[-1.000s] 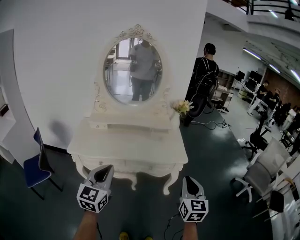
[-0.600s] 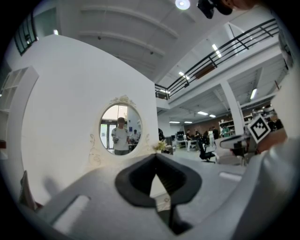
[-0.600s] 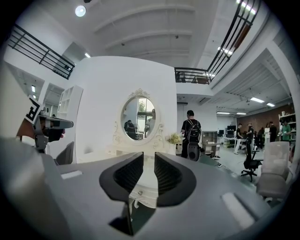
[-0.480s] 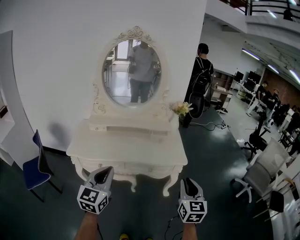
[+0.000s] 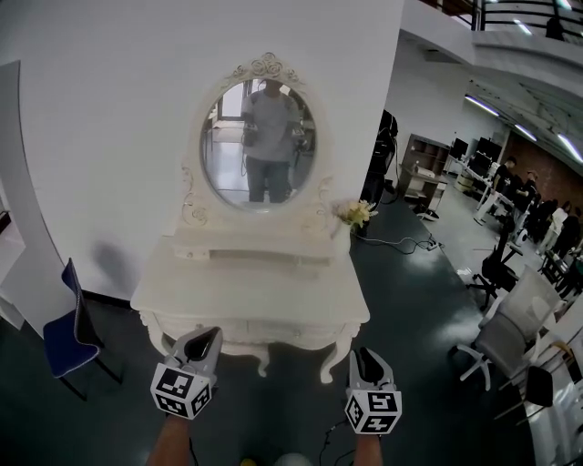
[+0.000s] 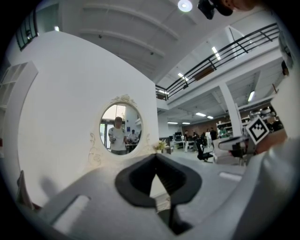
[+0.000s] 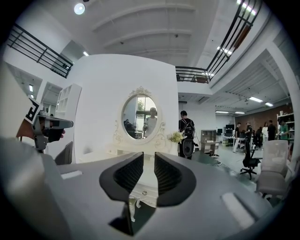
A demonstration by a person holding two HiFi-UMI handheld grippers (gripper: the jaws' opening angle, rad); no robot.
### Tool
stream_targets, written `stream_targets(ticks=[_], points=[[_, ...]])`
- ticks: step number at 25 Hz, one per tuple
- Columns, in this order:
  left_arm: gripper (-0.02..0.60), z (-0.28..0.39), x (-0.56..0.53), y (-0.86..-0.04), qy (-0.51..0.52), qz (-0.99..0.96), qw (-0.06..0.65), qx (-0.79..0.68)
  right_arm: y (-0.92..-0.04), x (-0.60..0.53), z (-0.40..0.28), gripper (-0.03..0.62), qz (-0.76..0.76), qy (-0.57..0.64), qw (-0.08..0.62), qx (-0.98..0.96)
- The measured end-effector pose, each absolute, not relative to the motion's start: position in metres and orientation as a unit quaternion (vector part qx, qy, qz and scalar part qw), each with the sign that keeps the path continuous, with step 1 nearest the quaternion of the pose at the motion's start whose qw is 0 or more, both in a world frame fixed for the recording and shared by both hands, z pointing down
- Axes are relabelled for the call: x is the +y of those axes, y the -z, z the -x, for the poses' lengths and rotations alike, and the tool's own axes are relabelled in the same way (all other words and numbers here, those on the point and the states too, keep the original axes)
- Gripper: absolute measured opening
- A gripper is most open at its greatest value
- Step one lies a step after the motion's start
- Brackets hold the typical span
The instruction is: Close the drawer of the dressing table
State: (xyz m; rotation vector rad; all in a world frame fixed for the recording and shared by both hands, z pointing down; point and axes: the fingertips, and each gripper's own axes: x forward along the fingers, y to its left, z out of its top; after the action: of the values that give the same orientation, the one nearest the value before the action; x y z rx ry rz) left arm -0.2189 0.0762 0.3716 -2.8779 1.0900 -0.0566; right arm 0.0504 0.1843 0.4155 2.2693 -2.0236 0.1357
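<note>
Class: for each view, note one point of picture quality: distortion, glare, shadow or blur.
Head view: straight edges bow near the frame, and a soft shadow lies on the wall left of the dressing table. Left gripper view: fisheye with black corners, a ceiling lamp glares, the left gripper looks soft up close. Right gripper view: same black corners, railings curve, mirror is sharp.
</note>
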Motion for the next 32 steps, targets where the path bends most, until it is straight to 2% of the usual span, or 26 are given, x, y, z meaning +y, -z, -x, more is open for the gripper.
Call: stream_targets(ticks=[14,32], points=[[0.000,0.203,0.013,-0.390,0.027,0.939,0.025,0.341,-0.427,0.117,-0.057,0.058,-0.742,-0.050,0.050,-0.666],[0.000,0.082,-0.148,-0.419,0.056,0.927,-0.004,0.371,-0.457,-0.065,-0.176,0.058,-0.708,-0.079,0.070,-0.699]])
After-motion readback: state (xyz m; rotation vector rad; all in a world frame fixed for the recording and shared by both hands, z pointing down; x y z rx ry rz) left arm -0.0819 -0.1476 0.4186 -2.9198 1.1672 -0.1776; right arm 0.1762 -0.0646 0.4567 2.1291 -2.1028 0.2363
